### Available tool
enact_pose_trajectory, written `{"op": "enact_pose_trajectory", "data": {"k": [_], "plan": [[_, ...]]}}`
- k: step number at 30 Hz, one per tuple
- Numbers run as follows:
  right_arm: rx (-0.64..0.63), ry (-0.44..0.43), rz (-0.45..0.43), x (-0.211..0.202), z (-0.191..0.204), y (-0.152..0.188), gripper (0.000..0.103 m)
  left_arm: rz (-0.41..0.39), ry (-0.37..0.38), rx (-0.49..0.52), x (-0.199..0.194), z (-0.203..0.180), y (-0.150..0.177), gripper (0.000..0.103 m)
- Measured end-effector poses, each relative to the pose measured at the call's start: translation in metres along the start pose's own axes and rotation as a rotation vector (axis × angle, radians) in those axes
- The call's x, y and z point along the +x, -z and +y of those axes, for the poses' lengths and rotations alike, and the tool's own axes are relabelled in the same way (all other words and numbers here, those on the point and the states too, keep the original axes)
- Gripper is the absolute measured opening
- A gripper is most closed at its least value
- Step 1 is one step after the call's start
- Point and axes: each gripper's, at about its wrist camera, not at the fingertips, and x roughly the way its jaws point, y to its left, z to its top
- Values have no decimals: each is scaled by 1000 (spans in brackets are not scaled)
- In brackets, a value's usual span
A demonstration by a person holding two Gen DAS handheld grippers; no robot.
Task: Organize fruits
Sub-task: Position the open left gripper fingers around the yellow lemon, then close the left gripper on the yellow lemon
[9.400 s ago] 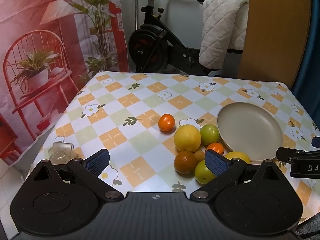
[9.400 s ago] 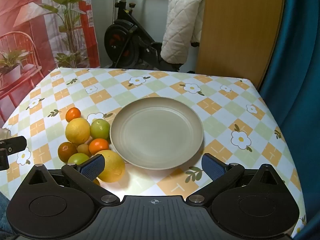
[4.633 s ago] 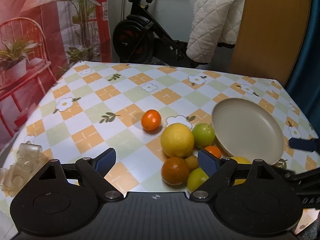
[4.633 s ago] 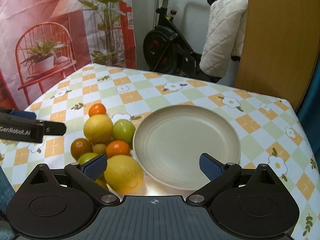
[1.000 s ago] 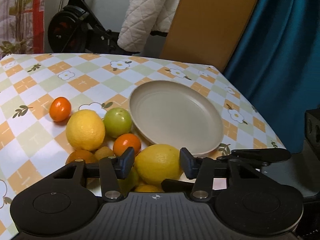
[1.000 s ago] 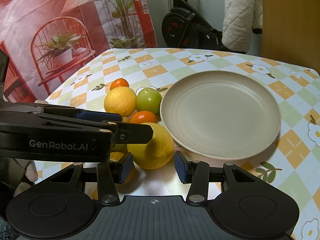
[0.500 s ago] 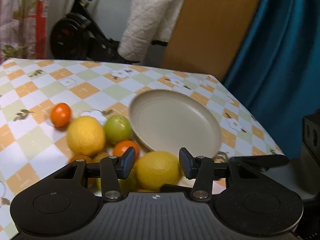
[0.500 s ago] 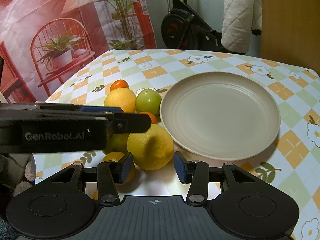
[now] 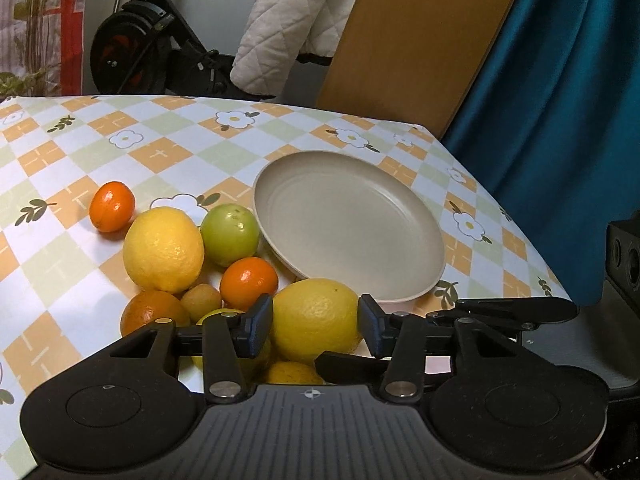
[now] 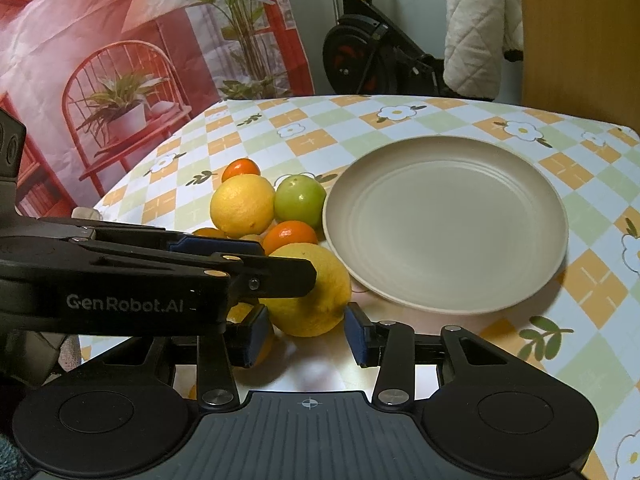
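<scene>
A big yellow lemon (image 9: 316,320) lies at the near edge of the fruit pile, close beside the empty beige plate (image 9: 348,220). My left gripper (image 9: 316,328) has a pad against each side of it, and its jaws are opening slightly. In the right wrist view the left gripper's finger (image 10: 240,276) crosses in front of the lemon (image 10: 316,300). My right gripper (image 10: 306,338) sits just short of the lemon's lower side. Its jaws are closing and the pads do not press on the fruit. Behind lie a second lemon (image 9: 162,248), a green fruit (image 9: 230,232) and small oranges (image 9: 248,282).
The plate (image 10: 444,220) lies right of the pile on the checked tablecloth (image 9: 120,140). The table's right edge runs along a blue curtain (image 9: 560,120). Beyond the far edge stand an exercise bike (image 9: 132,52), a white quilt (image 9: 288,28) and a wooden board (image 9: 416,40).
Both grippers were wide open and back from the pile; they have closed in around the front lemon. Over the last second the lemon has stayed put and little else has shifted.
</scene>
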Motion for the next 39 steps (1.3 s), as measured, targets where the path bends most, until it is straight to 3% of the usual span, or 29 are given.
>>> {"op": "enact_pose_trajectory", "data": {"k": [13,23,30,36,39], "plan": [[65,-37,-19,9,-11,0,48,31,21,-14,10,1,-1,56],[64,-35,-49,2,-10,-1,44,15,30,-14,3,2,-1,46],[41,-24,-68,-4,-6,-1,40,9,36,-17,2,2,-2,45],[69,-35,-66,-3,-9,-1,41,18,64,-70,3,12,-3,46],[96,-40,-63,-2,-13,0,46,18,67,-86,3,14,-3,46]]}}
